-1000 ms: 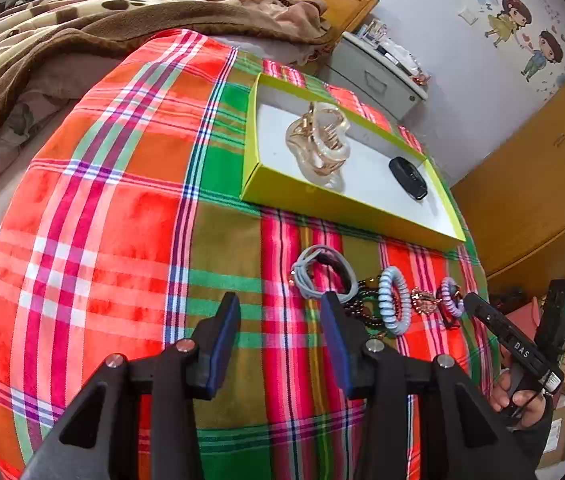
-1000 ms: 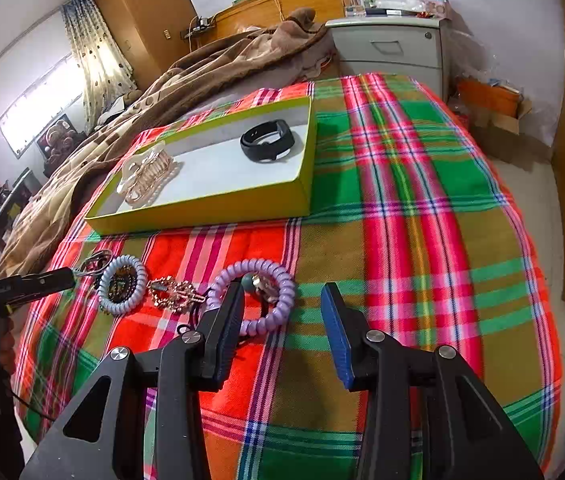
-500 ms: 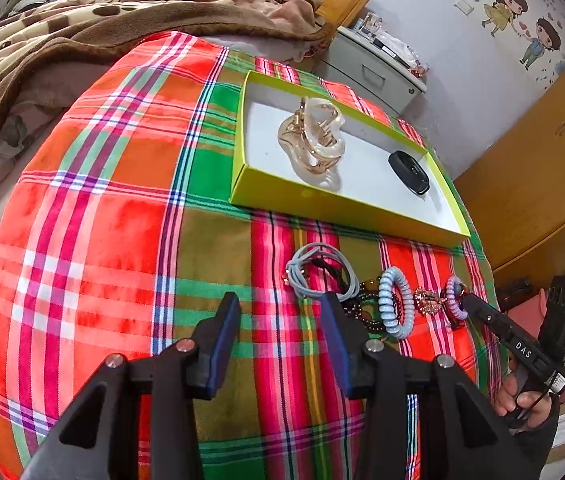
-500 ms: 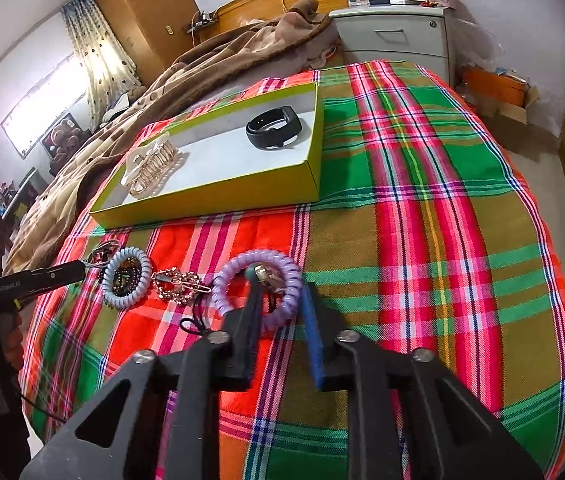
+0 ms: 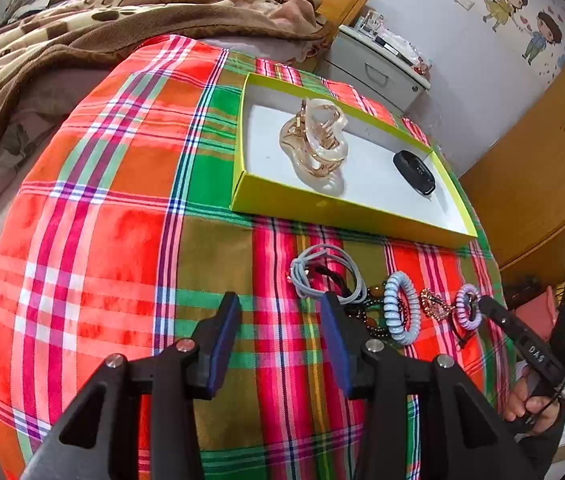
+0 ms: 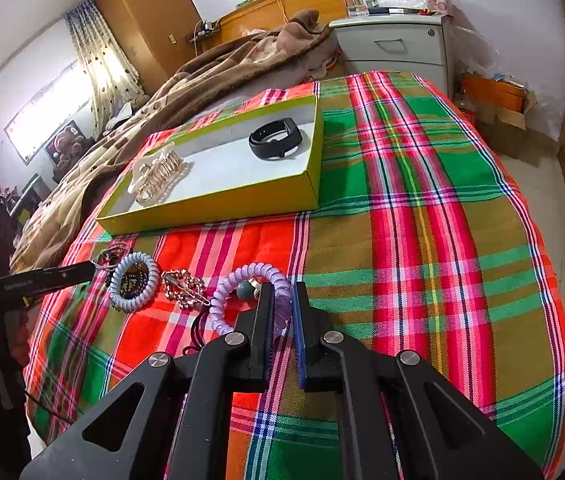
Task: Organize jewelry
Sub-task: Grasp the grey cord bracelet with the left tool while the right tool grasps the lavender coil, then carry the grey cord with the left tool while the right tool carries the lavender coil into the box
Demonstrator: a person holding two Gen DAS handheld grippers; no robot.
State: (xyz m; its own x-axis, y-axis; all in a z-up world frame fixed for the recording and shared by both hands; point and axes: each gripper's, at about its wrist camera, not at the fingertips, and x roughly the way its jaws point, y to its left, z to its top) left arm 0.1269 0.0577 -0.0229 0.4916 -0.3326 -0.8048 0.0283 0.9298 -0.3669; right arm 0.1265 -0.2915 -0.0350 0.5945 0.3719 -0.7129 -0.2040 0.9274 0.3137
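Note:
On the plaid cloth lies a purple spiral hair tie (image 6: 242, 276) (image 5: 467, 307). My right gripper (image 6: 282, 292) has its jaws closing tight on the tie's near side, and the pads press on the coil. To the left lie a gold clip (image 6: 184, 284), a light blue spiral tie (image 6: 134, 280) (image 5: 402, 308) over dark beads, and grey hair ties (image 5: 322, 272). My left gripper (image 5: 278, 308) hangs open just short of the grey ties with nothing between its fingers. The yellow-green box (image 6: 210, 204) (image 5: 322, 208) holds a clear hair claw (image 5: 316, 144) and a black wristband (image 6: 276, 142).
A brown blanket (image 5: 122, 20) is heaped behind the cloth. A grey nightstand (image 6: 394, 46) stands at the bed's far corner, with a cardboard box (image 6: 498, 100) on the floor to its right. Wooden cabinets (image 5: 542, 160) line the right wall.
My right gripper's jaws went from wide apart around the purple spiral tie to closed on its near side. The left gripper stayed open and hardly moved.

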